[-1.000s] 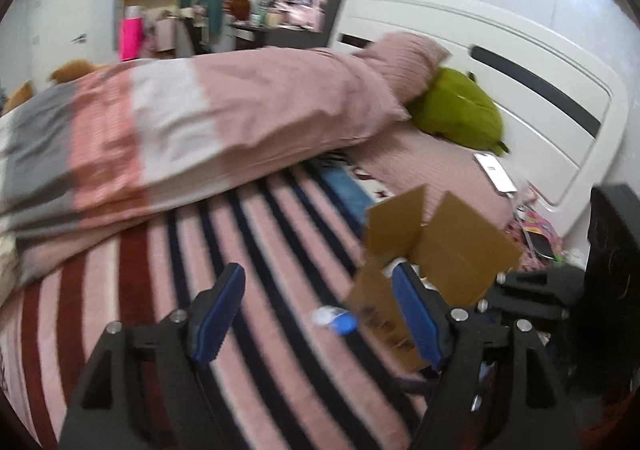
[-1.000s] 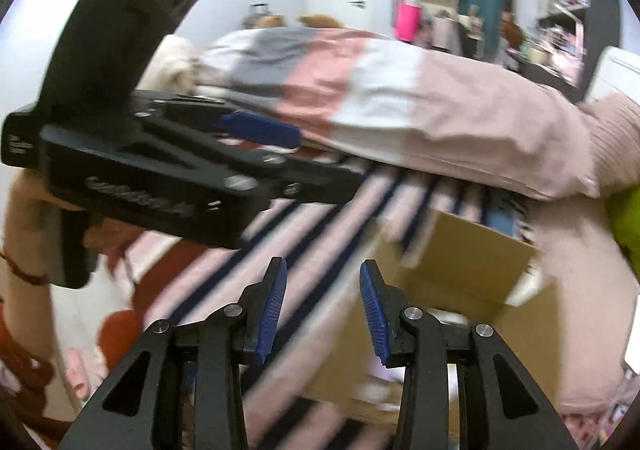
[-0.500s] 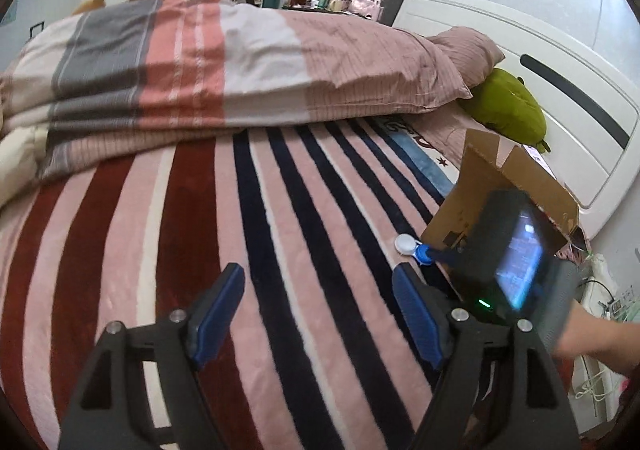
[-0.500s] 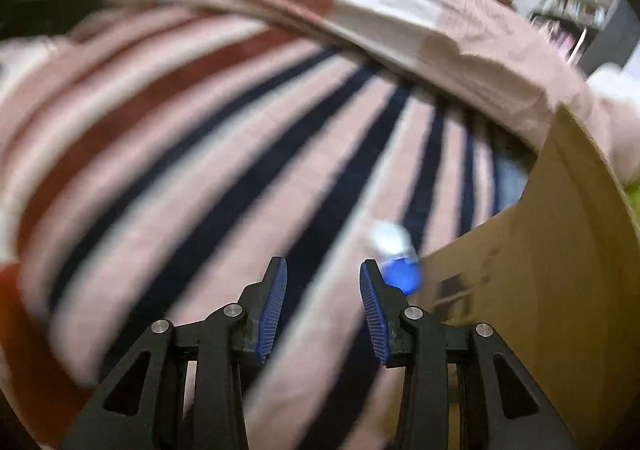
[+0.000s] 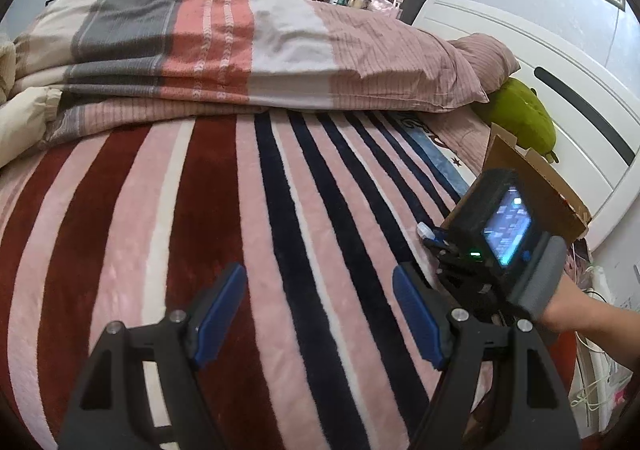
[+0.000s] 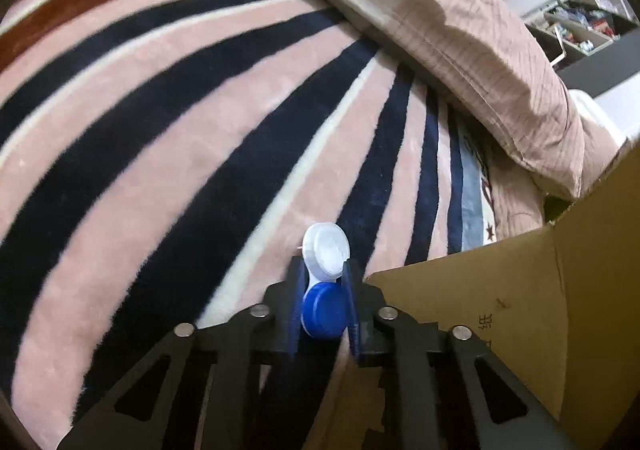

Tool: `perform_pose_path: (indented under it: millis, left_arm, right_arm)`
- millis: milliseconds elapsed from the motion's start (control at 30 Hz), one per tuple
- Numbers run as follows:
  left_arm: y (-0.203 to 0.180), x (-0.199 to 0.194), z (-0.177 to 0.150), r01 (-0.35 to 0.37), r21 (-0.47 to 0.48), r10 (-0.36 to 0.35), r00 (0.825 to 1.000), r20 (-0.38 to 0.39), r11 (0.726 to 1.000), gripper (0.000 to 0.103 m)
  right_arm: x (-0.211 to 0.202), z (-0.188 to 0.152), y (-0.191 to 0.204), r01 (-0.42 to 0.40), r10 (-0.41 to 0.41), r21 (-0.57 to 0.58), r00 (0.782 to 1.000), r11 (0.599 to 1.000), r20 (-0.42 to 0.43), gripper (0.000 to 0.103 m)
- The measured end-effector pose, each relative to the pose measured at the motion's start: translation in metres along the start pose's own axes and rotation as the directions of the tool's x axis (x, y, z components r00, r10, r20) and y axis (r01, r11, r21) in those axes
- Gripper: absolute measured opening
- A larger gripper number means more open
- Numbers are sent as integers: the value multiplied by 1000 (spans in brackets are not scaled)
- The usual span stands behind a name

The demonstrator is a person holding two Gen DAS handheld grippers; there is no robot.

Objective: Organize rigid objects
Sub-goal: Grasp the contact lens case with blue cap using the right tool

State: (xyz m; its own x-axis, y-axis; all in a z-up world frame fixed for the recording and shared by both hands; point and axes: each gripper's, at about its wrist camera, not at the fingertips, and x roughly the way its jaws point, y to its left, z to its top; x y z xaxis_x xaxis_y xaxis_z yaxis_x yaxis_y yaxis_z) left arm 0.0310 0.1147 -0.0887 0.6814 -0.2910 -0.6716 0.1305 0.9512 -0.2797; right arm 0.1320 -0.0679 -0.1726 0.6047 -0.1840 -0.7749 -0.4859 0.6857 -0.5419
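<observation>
A small white and blue two-cap case [image 6: 325, 282] lies on the striped blanket [image 6: 160, 130] beside the open cardboard box [image 6: 540, 310]. My right gripper [image 6: 322, 290] is shut on the case's blue end; the white end sticks out past the fingertips. In the left wrist view the case [image 5: 427, 231] shows just ahead of the right gripper's body [image 5: 492, 234], next to the box [image 5: 536, 178]. My left gripper [image 5: 320, 306] is open and empty above the blanket [image 5: 240, 250], left of the right gripper.
A folded duvet [image 5: 240, 50] lies across the far side of the bed. A green plush [image 5: 520, 118] rests by the white headboard [image 5: 560, 82]. Shelves and clutter stand behind the bed. Cables hang at the bed's right edge [image 5: 592, 370].
My right gripper moved down to the case beside the box and shut on its blue end. My left gripper stayed open and shifted slightly back and left.
</observation>
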Motion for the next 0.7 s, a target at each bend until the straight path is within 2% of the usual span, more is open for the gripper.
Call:
perform_pose_path:
  millis: [33, 100, 167, 233, 300, 333, 367, 400, 500, 533, 567, 600, 700]
  left_arm:
    - [1, 0, 0, -1, -4, 1, 1000, 0, 1000, 74]
    - [1, 0, 1, -3, -7, 3, 1000, 1, 1000, 74]
    - [0, -1, 2, 3, -7, -3, 1000, 1, 1000, 74]
    - [-1, -1, 2, 3, -2, -3, 1000, -2, 1000, 74]
    - [-1, -1, 1, -5, 1, 5, 1000, -7, 1000, 74]
    - [0, -1, 0, -10, 1, 10, 1000, -11, 1000, 74]
    - [0, 0, 0, -12, -1, 12, 1000, -13, 1000, 74]
    - [0, 0, 0, -14, -2, 14, 1000, -16, 1000, 74]
    - [1, 3, -2, -17, -5, 17, 1000, -27, 1000, 74]
    - [1, 4, -2, -19, -6, 19, 999, -32, 1000, 74]
    - [0, 5, -2, -18, -6, 18, 999, -35, 1000, 74]
    - [0, 6, -3, -15, -7, 15, 999, -39, 1000, 74]
    - [-6, 7, -1, 9, -7, -9, 999, -46, 1000, 74]
  right_arm:
    - [-4, 1, 0, -28, 28, 6, 1000, 1000, 14, 9]
    - [-19, 1, 0, -169, 168, 27, 985, 985, 43, 9]
    - [-34, 1, 4, -312, 309, 32, 948, 950, 71, 9]
    - [-44, 1, 12, -405, 402, 26, 912, 914, 85, 10]
    - [-49, -1, 20, -438, 435, 15, 896, 899, 93, 16]
    - [-50, -1, 23, -440, 439, -3, 894, 898, 95, 32]
    - [-50, -3, 25, -433, 432, -9, 896, 901, 101, 53]
    - [-50, -4, 26, -424, 423, -11, 900, 906, 110, 58]
    - [-39, -8, 25, -452, 450, 8, 889, 892, 84, 58]
    - [-33, -10, 24, -466, 463, 27, 883, 884, 73, 55]
    - [-30, -11, 22, -483, 480, 42, 874, 874, 73, 36]
    - [-31, -14, 21, -493, 489, 54, 869, 868, 79, 28]
    - [-48, -15, 23, -468, 458, 36, 877, 883, 145, 27]
